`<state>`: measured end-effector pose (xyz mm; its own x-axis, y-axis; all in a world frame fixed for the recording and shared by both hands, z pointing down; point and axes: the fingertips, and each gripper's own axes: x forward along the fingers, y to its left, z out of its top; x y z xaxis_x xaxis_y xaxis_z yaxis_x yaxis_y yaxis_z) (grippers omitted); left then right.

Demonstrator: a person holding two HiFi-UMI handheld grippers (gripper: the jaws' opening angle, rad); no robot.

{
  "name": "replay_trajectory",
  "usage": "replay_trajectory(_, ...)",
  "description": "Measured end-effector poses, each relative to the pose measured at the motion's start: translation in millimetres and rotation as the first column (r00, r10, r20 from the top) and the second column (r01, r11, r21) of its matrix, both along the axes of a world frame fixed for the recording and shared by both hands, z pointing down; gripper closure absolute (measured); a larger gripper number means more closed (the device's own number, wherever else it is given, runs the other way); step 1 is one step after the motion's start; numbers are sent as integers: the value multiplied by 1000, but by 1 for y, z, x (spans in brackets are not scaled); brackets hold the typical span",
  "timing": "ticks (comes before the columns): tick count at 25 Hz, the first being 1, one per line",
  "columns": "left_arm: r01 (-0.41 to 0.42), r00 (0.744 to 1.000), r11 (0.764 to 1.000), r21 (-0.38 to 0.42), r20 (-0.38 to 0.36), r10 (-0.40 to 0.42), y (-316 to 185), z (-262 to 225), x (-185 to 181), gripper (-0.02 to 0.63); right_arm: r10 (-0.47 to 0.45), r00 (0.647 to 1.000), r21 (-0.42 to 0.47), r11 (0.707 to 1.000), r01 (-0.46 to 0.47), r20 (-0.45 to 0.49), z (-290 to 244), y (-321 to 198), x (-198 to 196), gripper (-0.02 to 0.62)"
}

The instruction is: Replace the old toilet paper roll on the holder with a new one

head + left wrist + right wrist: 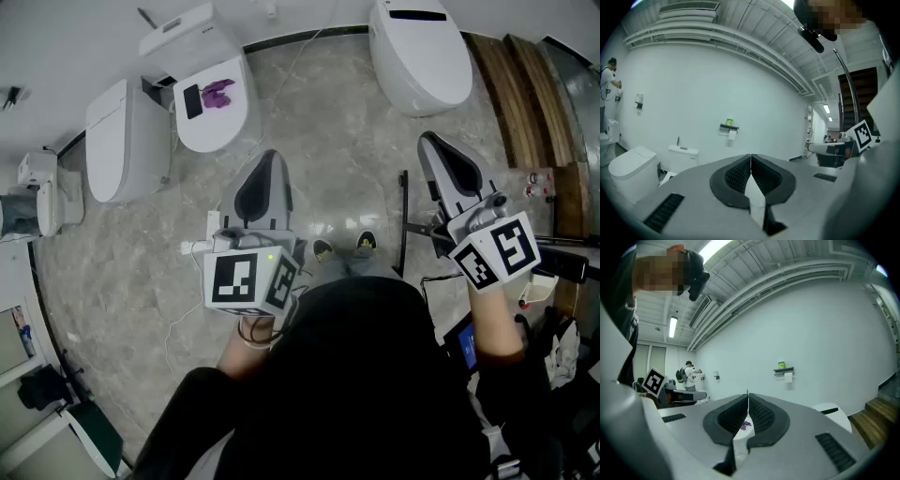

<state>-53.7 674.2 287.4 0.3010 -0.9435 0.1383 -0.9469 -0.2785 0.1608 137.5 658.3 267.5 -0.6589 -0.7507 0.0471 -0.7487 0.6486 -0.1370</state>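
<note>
Shut tight on nothing, fingers of left gripper and right gripper. Spotted toilet paper roll on wall holder, well apart from fingers, above and beyond both tips.

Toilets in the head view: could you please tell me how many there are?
3 toilets: one at left, one beside it with a purple object on its lid, one at top right. A fixture at the far-left edge may be another.
</note>
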Motion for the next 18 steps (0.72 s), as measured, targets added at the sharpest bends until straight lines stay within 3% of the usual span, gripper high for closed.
replay_trajectory(9,-13,1000,1000,-11,-19,13,4,-3,-20,583,6,1000,-28,1000,-6,11,0,3,-24,574)
replay_trajectory(18,-17,999,1000,-10,-41,16,6,4,-49,583,-1,999,64,998,3,-38,-14,9,-54,574)
